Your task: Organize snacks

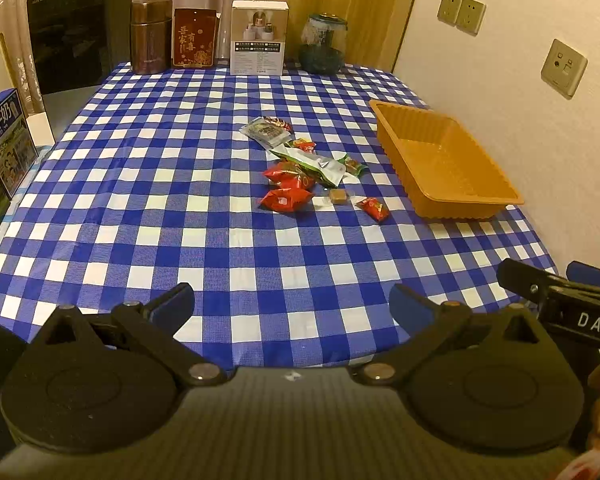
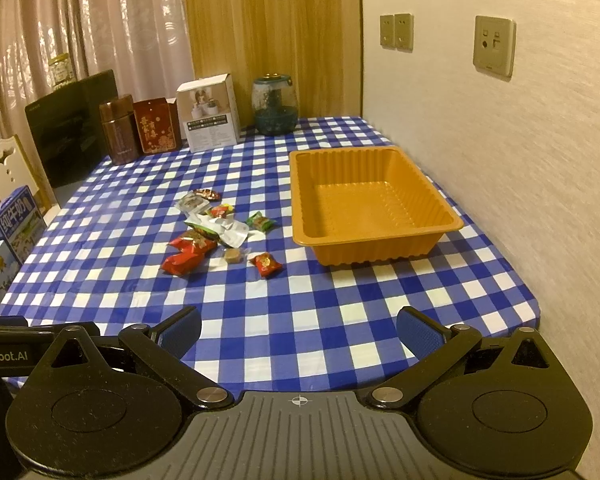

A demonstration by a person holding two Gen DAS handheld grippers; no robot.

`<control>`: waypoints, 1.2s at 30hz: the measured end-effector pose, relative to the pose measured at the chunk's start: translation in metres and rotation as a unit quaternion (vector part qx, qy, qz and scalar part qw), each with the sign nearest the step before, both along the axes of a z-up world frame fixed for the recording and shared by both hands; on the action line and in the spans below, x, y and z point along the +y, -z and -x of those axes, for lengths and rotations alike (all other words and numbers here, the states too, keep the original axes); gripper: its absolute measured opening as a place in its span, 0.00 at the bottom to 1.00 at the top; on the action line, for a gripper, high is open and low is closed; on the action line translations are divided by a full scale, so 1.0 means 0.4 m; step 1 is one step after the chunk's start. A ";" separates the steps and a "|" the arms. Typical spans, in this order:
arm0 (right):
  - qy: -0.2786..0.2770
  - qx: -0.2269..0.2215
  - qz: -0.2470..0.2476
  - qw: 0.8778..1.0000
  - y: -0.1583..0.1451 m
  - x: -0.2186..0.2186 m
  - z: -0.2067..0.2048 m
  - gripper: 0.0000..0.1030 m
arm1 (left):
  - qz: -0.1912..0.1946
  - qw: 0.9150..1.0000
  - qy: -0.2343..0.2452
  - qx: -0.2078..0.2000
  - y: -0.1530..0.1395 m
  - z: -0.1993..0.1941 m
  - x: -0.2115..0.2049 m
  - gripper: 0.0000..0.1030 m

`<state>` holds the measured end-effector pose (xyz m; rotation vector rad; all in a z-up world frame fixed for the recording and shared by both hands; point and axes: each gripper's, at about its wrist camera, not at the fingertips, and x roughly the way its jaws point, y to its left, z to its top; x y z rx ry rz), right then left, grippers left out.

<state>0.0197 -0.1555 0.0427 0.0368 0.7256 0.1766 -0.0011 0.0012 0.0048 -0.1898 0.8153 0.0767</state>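
Both claws point(image 1: 292, 304) point(image 2: 299, 332) wide apart; orange tray point(image 2: 452, 222) holds zero snacks point(image 2: 220, 236).

Your right gripper point(image 2: 298, 330) jaws wide apart above checkered table point(image 2: 340, 300); orange plastic tray point(image 2: 374, 236) right of scattered wrapped snacks point(image 2: 220, 236).

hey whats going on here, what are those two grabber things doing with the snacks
Nothing is being handled yet. A person holds two grippers over the near edge of a checked table; the left gripper and right gripper are both open and empty. A small pile of wrapped snacks lies loose mid-table, left of an orange tray that has nothing in it. None of the snacks has gone into the tray so far, so the sorting looks about to begin.
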 end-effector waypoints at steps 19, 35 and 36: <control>0.001 -0.001 -0.001 1.000 -0.005 -0.004 0.000 1.00 | -0.001 1.000 -0.001 0.000 0.000 0.002 -0.002 1.00; 0.001 -0.001 -0.002 1.000 -0.004 -0.005 0.001 1.00 | 0.001 1.000 0.000 -0.001 0.000 0.003 -0.002 1.00; 0.001 -0.001 -0.004 1.000 -0.006 -0.006 0.001 1.00 | 0.001 1.000 0.000 -0.002 -0.002 0.002 -0.001 1.00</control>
